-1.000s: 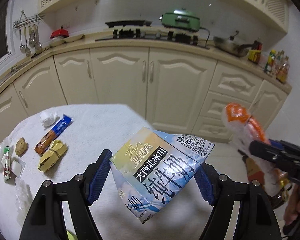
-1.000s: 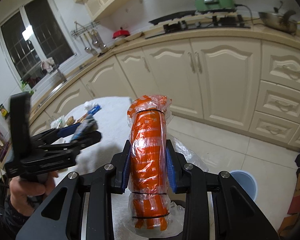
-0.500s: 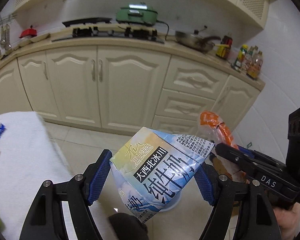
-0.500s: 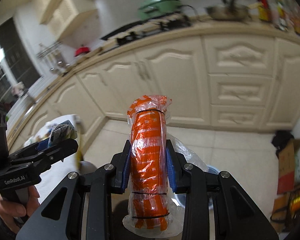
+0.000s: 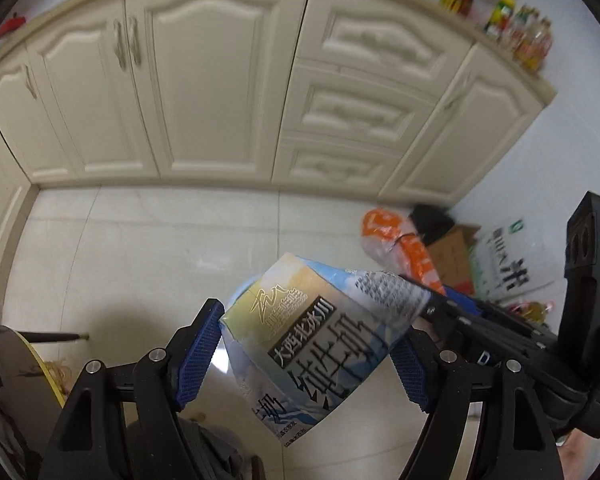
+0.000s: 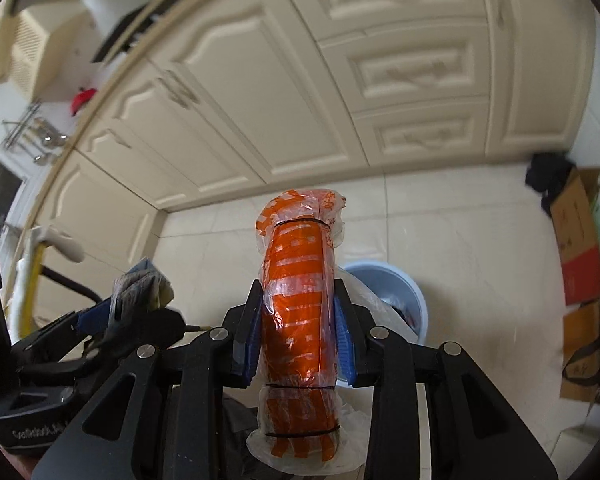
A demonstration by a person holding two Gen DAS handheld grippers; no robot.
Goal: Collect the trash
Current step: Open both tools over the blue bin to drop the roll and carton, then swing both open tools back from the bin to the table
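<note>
My left gripper (image 5: 306, 354) is shut on a flattened milk carton (image 5: 320, 344) with blue, white and yellow print, held above the floor. My right gripper (image 6: 298, 334) is shut on an orange-and-clear plastic wrapper roll (image 6: 298, 312), also seen in the left wrist view (image 5: 400, 248). A light blue trash bin (image 6: 396, 292) stands on the tiled floor just behind and right of the roll; only a sliver of its rim (image 5: 242, 294) shows behind the carton. The left gripper with its carton shows at the lower left of the right wrist view (image 6: 136, 296).
Cream kitchen cabinets (image 5: 220, 80) run along the back. Cardboard boxes (image 6: 580, 248) and bags (image 5: 504, 264) sit on the floor at the right. A round table edge with a yellow rim (image 5: 40, 364) and a white-and-yellow chair part (image 6: 32, 264) are at the left.
Both grippers have swung away from the table and tilted down toward the floor, still holding their items. The blue bin has come into view below them.
</note>
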